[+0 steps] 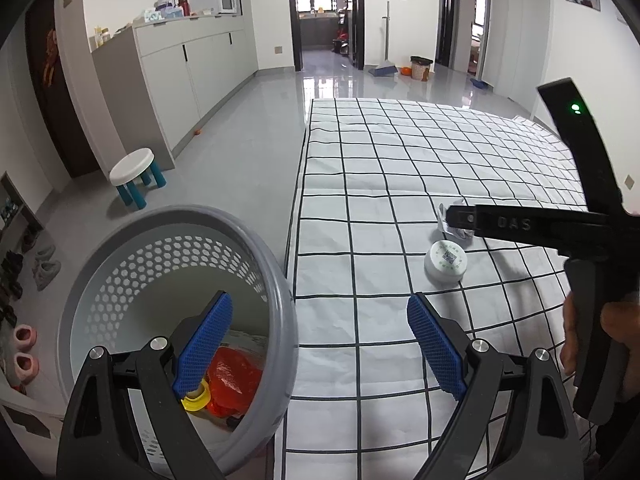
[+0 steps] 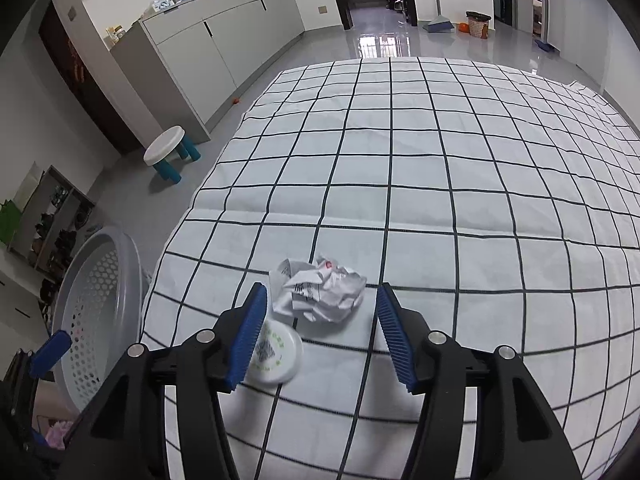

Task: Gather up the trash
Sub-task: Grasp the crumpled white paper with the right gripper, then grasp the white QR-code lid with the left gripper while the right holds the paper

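- The bed (image 2: 440, 184), covered by a white checked sheet, is seen as the soft ground under the trash; a thing pressed down on it will probably sink a little.
- The basket (image 1: 288, 320), grey with a perforated wall, is standing just beside the bed edge, on the left. A red bag (image 1: 234, 376) and a yellow ring (image 1: 196, 398) are already lying in it.
- The left gripper (image 1: 320, 344) is held spread wide, with nothing between the pads; one pad is over the basket, the other over the sheet.
- The right gripper (image 2: 320, 328) is held half spread, pointing down, and nothing is pinched yet. The paper is lying just in front of the pads.
- The paper (image 2: 320, 294), a crumpled white ball with print, is lying on the sheet near the bed edge. It is judged very light and soft, so it should be squeezed across the middle of its bulk; loose flaps at the rim could tear or slip out.
- The lid (image 2: 276, 354), a round white plastic piece with a green label, is touching the paper and partly hidden behind one right pad. It is judged light, stiff and smooth, so it is best taken across its rim, where it could slip.
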A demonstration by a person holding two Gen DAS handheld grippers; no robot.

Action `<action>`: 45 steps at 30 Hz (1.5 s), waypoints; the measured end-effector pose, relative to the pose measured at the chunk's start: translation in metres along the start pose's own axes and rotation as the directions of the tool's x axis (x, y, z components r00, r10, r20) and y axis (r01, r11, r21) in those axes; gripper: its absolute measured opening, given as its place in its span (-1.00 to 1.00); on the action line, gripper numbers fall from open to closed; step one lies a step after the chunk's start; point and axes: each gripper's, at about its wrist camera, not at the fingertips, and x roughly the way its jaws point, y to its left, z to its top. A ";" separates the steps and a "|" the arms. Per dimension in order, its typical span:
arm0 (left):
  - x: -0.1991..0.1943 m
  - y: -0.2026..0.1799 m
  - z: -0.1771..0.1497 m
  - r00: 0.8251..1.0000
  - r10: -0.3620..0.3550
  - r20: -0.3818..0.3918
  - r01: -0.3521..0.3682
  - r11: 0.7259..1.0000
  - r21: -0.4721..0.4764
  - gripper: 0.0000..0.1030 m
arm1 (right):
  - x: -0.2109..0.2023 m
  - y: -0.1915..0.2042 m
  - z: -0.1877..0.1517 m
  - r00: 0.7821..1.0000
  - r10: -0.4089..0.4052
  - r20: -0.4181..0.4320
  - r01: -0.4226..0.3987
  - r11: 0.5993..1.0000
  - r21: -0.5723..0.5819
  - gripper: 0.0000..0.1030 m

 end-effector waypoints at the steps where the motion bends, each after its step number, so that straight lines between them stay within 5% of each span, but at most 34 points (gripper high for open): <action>1: 0.000 -0.001 0.000 1.000 0.001 0.000 -0.001 1.000 0.003 0.70 | 0.003 0.000 0.001 1.000 -0.001 -0.003 0.001 1.000 0.002 0.06; 6: 0.002 -0.003 -0.002 1.000 -0.005 -0.011 0.005 1.000 0.007 0.70 | 0.009 0.000 0.000 1.000 -0.016 -0.010 0.015 1.000 -0.004 0.06; 8: 0.003 -0.004 -0.003 1.000 -0.008 -0.015 0.008 1.000 0.008 0.70 | 0.010 0.002 -0.001 1.000 -0.020 -0.011 0.020 1.000 -0.011 -0.15; 14: 0.004 -0.008 -0.005 1.000 -0.004 -0.023 0.004 1.000 0.011 0.70 | 0.010 0.004 -0.004 1.000 -0.018 -0.017 0.018 1.000 -0.022 -0.31; 41: 0.072 -0.087 0.021 0.993 -0.034 -0.109 0.042 0.997 0.071 0.70 | -0.052 -0.062 0.009 0.997 0.021 0.080 -0.034 0.986 0.161 -0.31; 45: 0.081 -0.089 0.019 0.992 -0.036 -0.124 0.045 0.997 0.066 0.46 | -0.051 -0.061 0.008 0.997 0.020 0.076 -0.032 0.987 0.157 -0.31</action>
